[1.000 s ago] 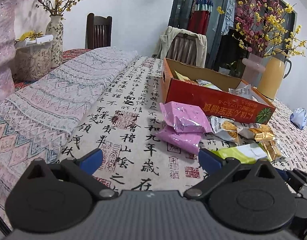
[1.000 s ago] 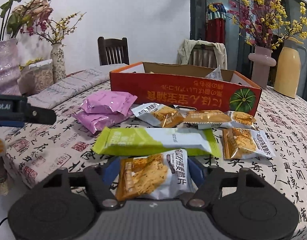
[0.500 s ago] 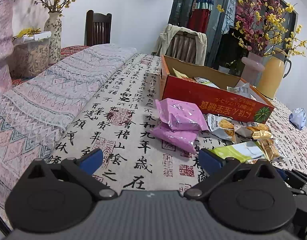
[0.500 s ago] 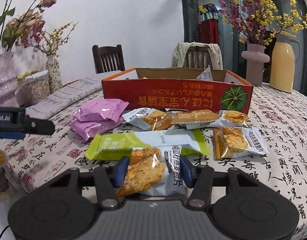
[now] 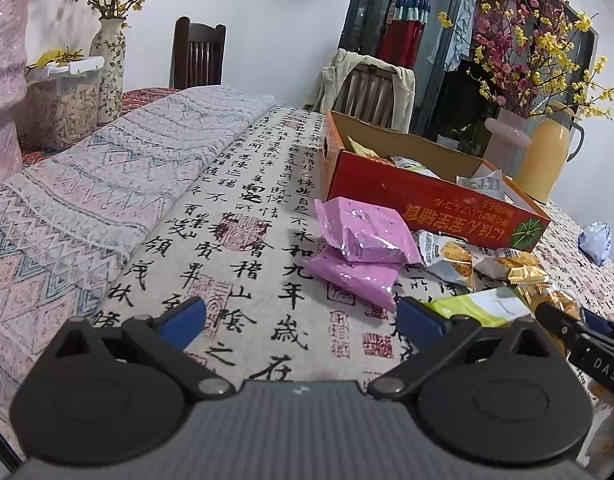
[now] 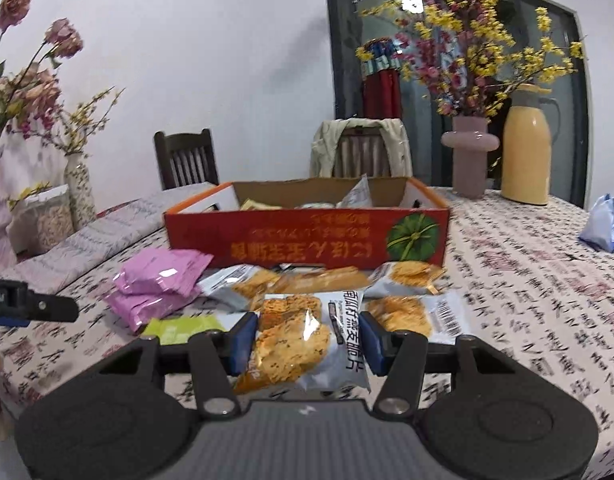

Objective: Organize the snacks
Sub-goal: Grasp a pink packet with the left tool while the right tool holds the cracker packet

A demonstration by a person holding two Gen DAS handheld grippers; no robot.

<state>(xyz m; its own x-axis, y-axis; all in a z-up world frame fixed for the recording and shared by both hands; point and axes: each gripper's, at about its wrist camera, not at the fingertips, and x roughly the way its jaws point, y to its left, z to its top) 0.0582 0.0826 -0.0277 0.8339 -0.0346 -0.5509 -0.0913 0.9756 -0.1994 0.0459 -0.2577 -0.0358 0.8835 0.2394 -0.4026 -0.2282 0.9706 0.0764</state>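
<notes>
My right gripper (image 6: pixel 307 340) is shut on an orange-and-white cracker packet (image 6: pixel 303 340) and holds it above the table, in front of the red cardboard box (image 6: pixel 307 244). The box holds several snack packets. Two pink packets (image 6: pixel 155 284), a green packet (image 6: pixel 183 326) and several more cracker packets (image 6: pixel 407 276) lie before the box. My left gripper (image 5: pixel 299 316) is open and empty, low over the tablecloth, left of the pink packets (image 5: pixel 359 240) and the box (image 5: pixel 419 200). The right gripper (image 5: pixel 579 340) shows at the left wrist view's right edge.
A calligraphy tablecloth (image 5: pixel 243 216) covers the table, with a folded patterned cloth (image 5: pixel 107 184) on the left. Vases with flowers (image 6: pixel 467 152), a yellow thermos (image 6: pixel 527 148), a jar (image 5: pixel 63 108) and a blue-white packet (image 6: pixel 603 220) stand around. Two chairs (image 6: pixel 187 160) are behind.
My right gripper has closed on the cracker packet and lifted it off the table toward the box. My left gripper has drifted slightly and stays open.
</notes>
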